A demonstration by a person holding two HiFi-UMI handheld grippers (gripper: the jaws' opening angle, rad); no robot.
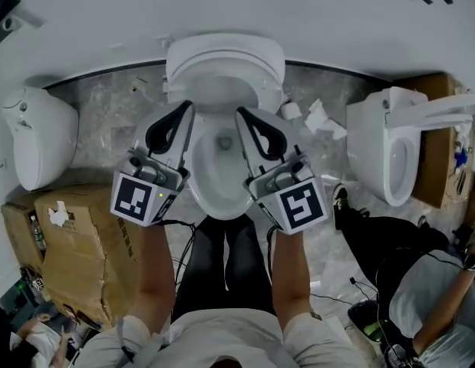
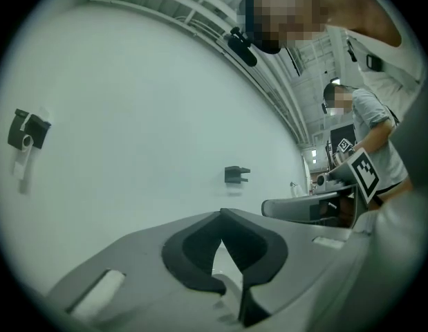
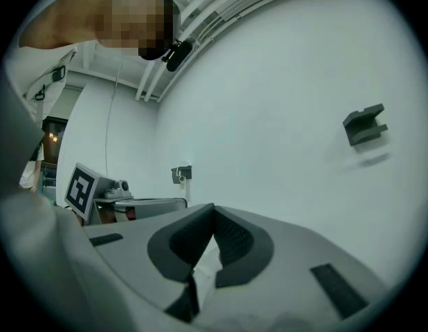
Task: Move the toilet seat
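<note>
A white toilet stands in the middle of the head view, its bowl (image 1: 219,176) uncovered. The toilet seat (image 1: 225,61) is tilted up at the back against the wall. My left gripper (image 1: 188,107) reaches forward over the bowl's left rim. Over the right rim my right gripper (image 1: 240,113) does the same. Both sets of tips end just below the seat's front edge, and I cannot tell whether they touch it. In the left gripper view the left gripper (image 2: 220,214) is shut, its tips meeting in front of the white wall. The right gripper (image 3: 214,207) is likewise shut, with nothing seen between its pads.
A second toilet (image 1: 390,156) stands at the right, a white fixture (image 1: 37,140) at the left. Cardboard boxes (image 1: 76,244) sit at the lower left. A person (image 1: 421,282) sits on the floor at the right. Crumpled paper (image 1: 318,117) lies beside the bowl. A dark bracket (image 2: 236,174) hangs on the wall.
</note>
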